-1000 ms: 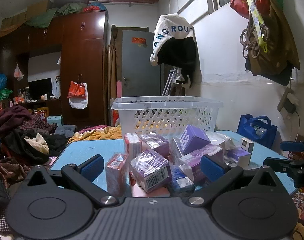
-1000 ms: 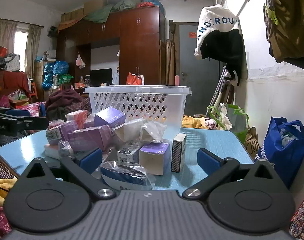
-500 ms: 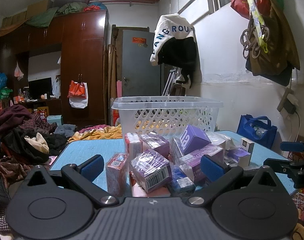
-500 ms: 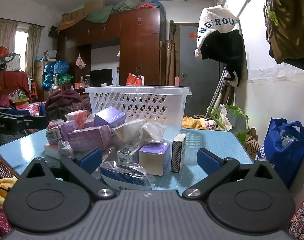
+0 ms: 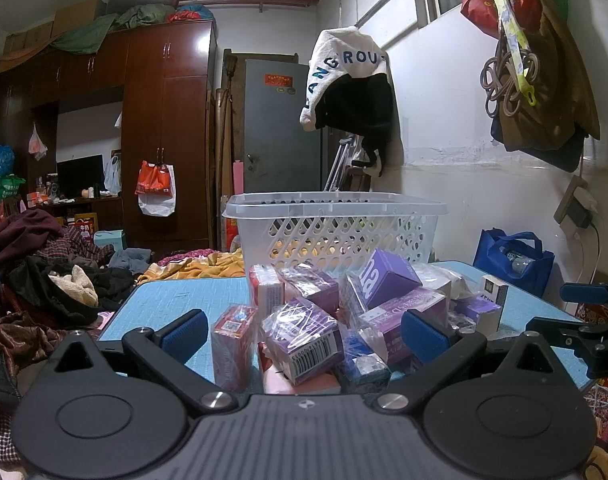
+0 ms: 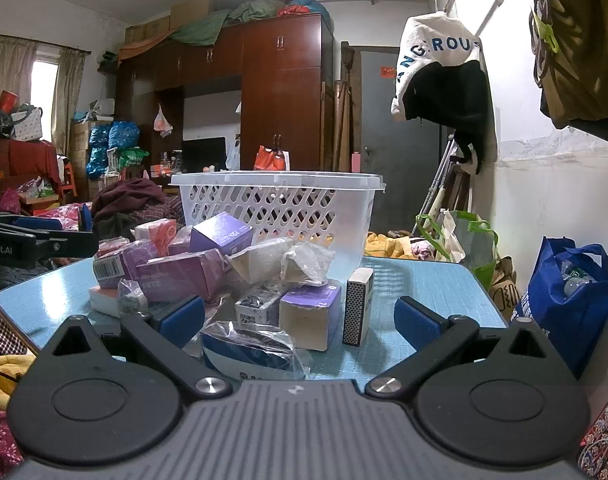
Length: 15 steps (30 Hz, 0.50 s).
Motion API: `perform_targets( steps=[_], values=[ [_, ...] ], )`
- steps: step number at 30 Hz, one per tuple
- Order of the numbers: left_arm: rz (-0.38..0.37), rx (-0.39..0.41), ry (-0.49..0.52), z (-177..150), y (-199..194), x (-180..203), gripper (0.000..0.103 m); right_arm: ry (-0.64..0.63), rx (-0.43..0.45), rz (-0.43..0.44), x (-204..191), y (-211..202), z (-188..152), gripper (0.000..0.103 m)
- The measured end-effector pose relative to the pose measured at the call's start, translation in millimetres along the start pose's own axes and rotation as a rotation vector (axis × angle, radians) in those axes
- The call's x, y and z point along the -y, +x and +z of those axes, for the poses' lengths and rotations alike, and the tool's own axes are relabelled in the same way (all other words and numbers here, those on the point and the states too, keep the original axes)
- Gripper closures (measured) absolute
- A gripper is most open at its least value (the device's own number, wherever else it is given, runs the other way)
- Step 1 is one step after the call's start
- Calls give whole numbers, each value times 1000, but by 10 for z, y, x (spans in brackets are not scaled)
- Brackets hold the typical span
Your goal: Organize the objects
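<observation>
A pile of small boxes lies on a blue table [image 5: 175, 300], many purple and some in clear wrap. A white perforated basket [image 5: 336, 232] stands behind the pile; it also shows in the right wrist view [image 6: 279, 208]. My left gripper [image 5: 304, 330] is open and empty at the near left of the pile, with a wrapped purple box [image 5: 304, 336] and a red box [image 5: 231, 344] between its fingers' line of sight. My right gripper [image 6: 299, 318] is open and empty at the near right, facing a purple-topped box [image 6: 310, 316] and a wrapped blue pack [image 6: 251, 350].
A slim upright box [image 6: 359, 304] stands right of the pile. A blue bag [image 6: 564, 292] sits by the wall on the right. Clothes [image 5: 43, 264] are heaped to the left of the table. A jacket [image 5: 348, 84] hangs above the basket.
</observation>
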<state>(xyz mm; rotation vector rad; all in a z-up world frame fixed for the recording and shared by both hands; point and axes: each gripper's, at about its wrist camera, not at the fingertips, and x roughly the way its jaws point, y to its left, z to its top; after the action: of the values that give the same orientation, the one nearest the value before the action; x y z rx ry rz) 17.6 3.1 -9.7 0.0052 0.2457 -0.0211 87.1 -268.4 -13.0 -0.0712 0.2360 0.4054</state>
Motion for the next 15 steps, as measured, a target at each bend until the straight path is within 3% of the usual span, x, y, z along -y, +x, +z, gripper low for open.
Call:
perform_targets(
  steps=[15],
  values=[
    [-4,-1,-4,-7,4,-10,0,-9,0,5,-16,4,-15,0]
  ],
)
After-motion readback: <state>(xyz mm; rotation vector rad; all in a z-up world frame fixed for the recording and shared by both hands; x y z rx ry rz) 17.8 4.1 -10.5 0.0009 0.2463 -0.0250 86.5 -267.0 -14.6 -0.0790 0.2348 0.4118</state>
